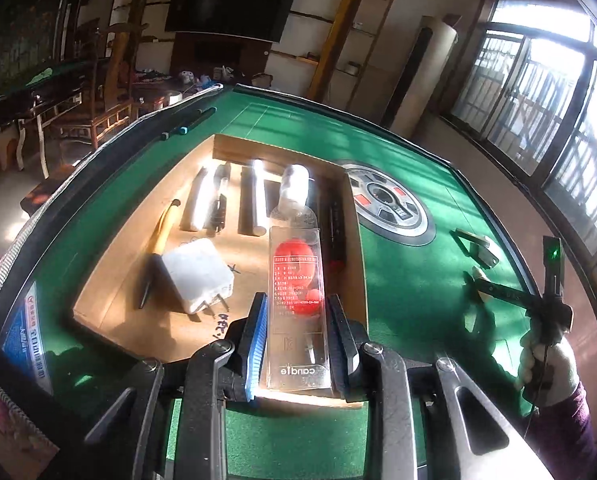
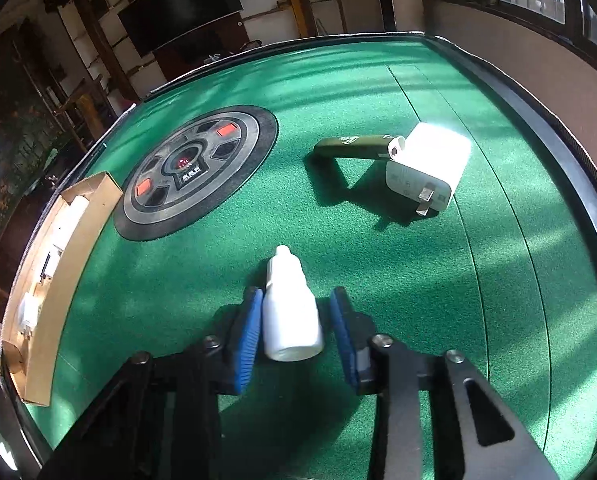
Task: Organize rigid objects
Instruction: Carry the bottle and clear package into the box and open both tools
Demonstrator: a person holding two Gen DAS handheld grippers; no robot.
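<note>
The left gripper (image 1: pixel 298 344) pinches the clear plastic candle box (image 1: pixel 298 312) over the brown cardboard tray (image 1: pixel 110 280), ready to be lowered; the right gripper (image 2: pixel 294 336), jaws slightly spread, must close on the small white plastic bottle (image 2: pixel 290 316).

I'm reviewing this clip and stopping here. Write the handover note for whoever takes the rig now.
Left gripper: shut on the clear candle box, at the near edge of the cardboard tray.
Right gripper: open around the small white bottle lying on the green table; a gap shows at one finger.
Done: a white adapter and a pen lie in the tray.
Left: place the box, grip and move the bottle, then the second adapter and the dark bar.
</note>
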